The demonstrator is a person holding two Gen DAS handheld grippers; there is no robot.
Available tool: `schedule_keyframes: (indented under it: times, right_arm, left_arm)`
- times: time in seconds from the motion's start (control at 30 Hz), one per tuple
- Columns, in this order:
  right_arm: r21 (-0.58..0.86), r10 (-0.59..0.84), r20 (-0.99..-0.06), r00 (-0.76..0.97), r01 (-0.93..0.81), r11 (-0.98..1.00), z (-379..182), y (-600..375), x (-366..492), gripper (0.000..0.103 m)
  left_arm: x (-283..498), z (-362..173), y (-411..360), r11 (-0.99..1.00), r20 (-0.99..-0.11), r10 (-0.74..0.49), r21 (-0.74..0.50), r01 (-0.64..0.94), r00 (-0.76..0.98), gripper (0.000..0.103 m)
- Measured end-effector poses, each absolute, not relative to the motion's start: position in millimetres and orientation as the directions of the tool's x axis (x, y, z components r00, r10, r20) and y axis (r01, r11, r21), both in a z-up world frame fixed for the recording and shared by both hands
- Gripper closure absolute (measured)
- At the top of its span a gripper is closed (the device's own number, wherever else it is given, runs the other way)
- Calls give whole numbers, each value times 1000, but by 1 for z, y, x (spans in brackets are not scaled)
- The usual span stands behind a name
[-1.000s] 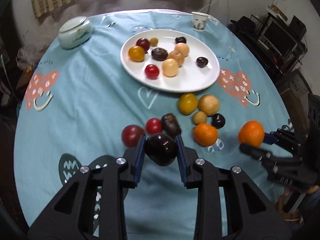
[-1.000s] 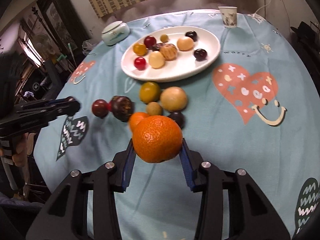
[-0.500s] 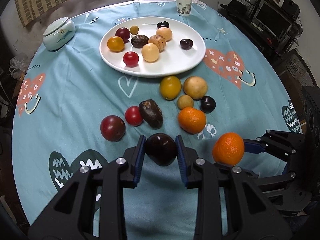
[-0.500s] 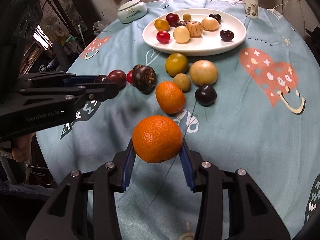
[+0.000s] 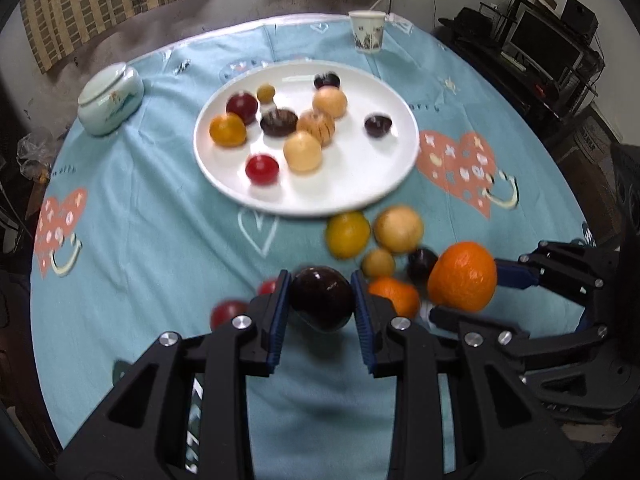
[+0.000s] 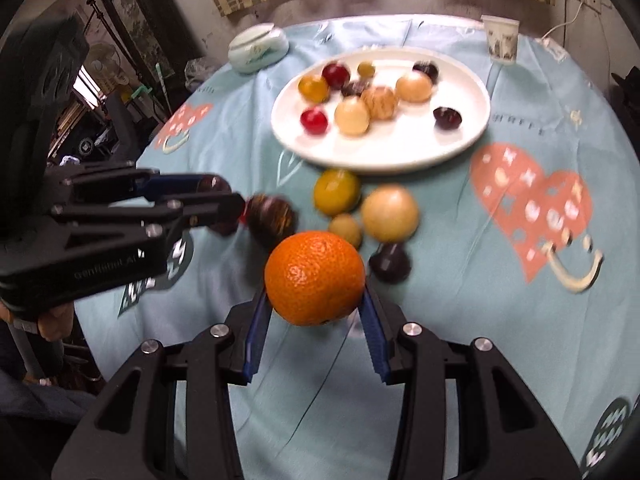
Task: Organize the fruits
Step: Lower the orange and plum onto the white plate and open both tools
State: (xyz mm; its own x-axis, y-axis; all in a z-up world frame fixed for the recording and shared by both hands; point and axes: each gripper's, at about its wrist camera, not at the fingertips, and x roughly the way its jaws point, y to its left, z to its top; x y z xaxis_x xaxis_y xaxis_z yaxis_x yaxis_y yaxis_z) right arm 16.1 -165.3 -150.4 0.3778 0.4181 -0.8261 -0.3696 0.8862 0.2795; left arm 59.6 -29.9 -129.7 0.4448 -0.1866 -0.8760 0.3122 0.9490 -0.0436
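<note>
My left gripper is shut on a dark purple plum and holds it above the blue tablecloth. My right gripper is shut on an orange, also held above the cloth; this orange shows in the left wrist view too. A white plate with several fruits lies ahead in the middle of the table; it also shows in the right wrist view. Loose fruits lie between the plate and the grippers: a yellow one, a tan one, a second orange.
A lidded pale green jar stands at the far left and a paper cup at the far edge. Dark shelving and electronics stand right of the round table. The left gripper's body fills the left of the right wrist view.
Both grippers have moved forward toward the plate with their fruits still held. The views are now motion-blurred.
</note>
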Motion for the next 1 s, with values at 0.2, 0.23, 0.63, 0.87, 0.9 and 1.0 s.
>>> schedule_keyframes:
  times: [0.2, 0.23, 0.63, 0.87, 0.9, 1.0]
  right_arm:
    - [211, 377, -766, 521, -349, 913, -110, -181, 79, 59]
    - [206, 372, -758, 536, -345, 916, -107, -183, 88, 59]
    - [139, 268, -800, 537, -269, 953, -143, -193, 192, 59]
    - [108, 243, -846, 475, -293, 950, -174, -184, 218, 58]
    - [93, 226, -852, 472, -289, 953, -176, -182, 220, 58]
    - [101, 220, -854, 472, -264, 959, -177, -186, 224, 37]
  left_arm:
    - [123, -95, -20, 966, -826, -188, -59, 250, 532, 72]
    - [134, -91, -19, 970, -818, -183, -60, 236, 545, 72]
    - [221, -135, -34, 980, -860, -126, -32, 195, 494, 72]
    - [239, -166, -33, 984, -889, -108, -33, 174, 446, 67]
    - [239, -166, -32, 985, -888, -106, -33, 168, 447, 55]
    - [237, -159, -27, 986, -875, -109, -37, 160, 471, 47]
